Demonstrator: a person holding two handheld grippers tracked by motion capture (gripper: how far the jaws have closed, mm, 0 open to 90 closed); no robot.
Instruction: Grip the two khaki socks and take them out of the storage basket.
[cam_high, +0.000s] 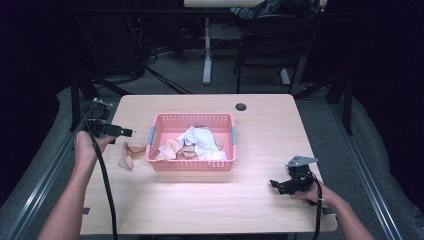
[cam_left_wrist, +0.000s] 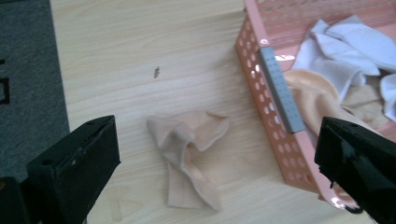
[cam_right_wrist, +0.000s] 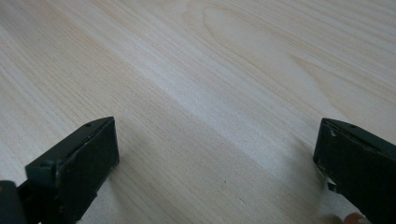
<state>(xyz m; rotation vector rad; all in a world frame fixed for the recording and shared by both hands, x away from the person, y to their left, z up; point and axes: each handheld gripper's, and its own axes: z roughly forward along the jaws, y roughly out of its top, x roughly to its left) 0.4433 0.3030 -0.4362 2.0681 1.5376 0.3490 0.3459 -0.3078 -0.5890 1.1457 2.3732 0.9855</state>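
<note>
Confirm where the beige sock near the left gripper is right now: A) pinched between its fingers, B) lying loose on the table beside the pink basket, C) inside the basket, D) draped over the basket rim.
B: the beige sock lies crumpled on the table just outside the pink basket, with the left gripper open above it.

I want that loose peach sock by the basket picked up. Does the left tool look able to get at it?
Probably yes. The left tool hangs open above the peach sock, which lies alone on the table beside the pink basket, with nothing on top.
</note>
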